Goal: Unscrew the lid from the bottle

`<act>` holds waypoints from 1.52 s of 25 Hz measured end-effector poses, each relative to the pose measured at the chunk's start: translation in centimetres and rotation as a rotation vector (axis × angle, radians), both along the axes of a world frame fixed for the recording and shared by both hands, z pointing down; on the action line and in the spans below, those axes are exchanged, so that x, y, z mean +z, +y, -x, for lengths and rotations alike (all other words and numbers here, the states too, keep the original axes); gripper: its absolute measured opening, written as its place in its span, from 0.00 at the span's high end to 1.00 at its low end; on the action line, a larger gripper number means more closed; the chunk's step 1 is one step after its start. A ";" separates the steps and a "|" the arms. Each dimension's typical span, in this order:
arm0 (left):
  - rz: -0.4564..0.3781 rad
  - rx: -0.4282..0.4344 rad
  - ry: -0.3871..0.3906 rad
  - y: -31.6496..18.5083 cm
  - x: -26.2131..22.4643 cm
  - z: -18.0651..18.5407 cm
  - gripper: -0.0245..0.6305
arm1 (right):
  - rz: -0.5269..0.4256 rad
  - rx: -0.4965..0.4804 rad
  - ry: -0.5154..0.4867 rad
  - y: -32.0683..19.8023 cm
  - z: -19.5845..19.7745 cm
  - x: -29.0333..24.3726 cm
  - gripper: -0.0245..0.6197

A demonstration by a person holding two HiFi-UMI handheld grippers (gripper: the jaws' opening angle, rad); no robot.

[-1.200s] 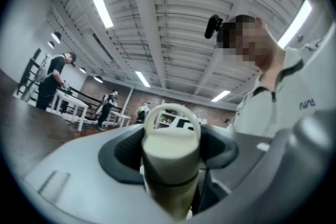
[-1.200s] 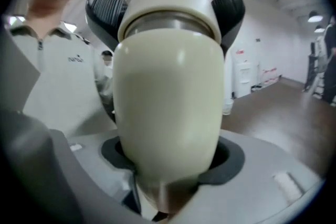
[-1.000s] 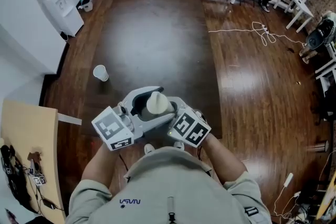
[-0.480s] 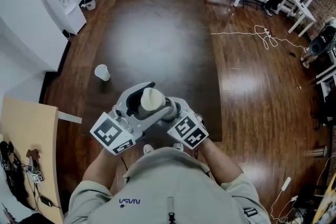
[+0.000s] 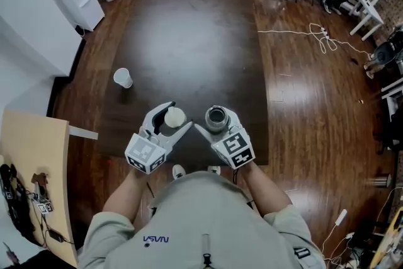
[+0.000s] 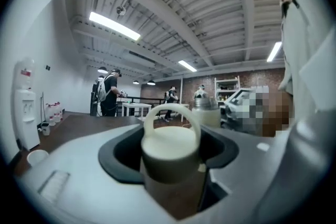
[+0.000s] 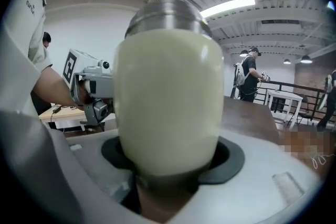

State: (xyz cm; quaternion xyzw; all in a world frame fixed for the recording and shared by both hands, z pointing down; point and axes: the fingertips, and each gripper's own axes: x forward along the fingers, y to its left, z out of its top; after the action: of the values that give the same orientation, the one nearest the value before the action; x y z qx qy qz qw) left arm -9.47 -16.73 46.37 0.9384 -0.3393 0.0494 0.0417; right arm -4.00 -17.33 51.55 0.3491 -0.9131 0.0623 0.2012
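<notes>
Plainly, the unscrewing is done: the cream-coloured round lid with a loop handle (image 6: 170,147) is off the cream-bodied bottle with a bare steel neck (image 7: 168,107). The left gripper (image 5: 176,116) clamps the lid between its dark pads, jaws spread wide to take its girth, loop uppermost. The right gripper (image 5: 215,120) grips the bottle round its body, likewise wide, keeping it upright so the open mouth faces up and nothing could spill. The two are side by side, near but not touching, over the near edge of the dark brown wooden table (image 5: 189,41). A white paper cup (image 5: 122,77) stands well apart, to the left. What remains, I judge, is setting both down.
</notes>
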 end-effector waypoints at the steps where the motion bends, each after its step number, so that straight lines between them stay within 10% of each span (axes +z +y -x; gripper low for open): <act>1: 0.018 -0.003 -0.015 0.0 1.4 0.1 0.50 | 0.002 0.012 0.001 -0.1 -0.3 0.6 0.50; 15: 0.203 -0.029 -0.242 0.0 15.7 -0.1 0.50 | 0.059 0.104 -0.036 -0.5 -1.0 7.9 0.50; 38: 0.344 0.006 -0.419 0.0 23.6 0.3 0.50 | 0.075 0.109 0.050 -1.4 -0.3 12.1 0.50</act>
State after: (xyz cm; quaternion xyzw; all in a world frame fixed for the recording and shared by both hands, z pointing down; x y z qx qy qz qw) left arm -9.81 -16.71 69.94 0.8879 -0.3245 0.2994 0.1293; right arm -3.66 -18.72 63.70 0.3921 -0.8844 0.0988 0.2330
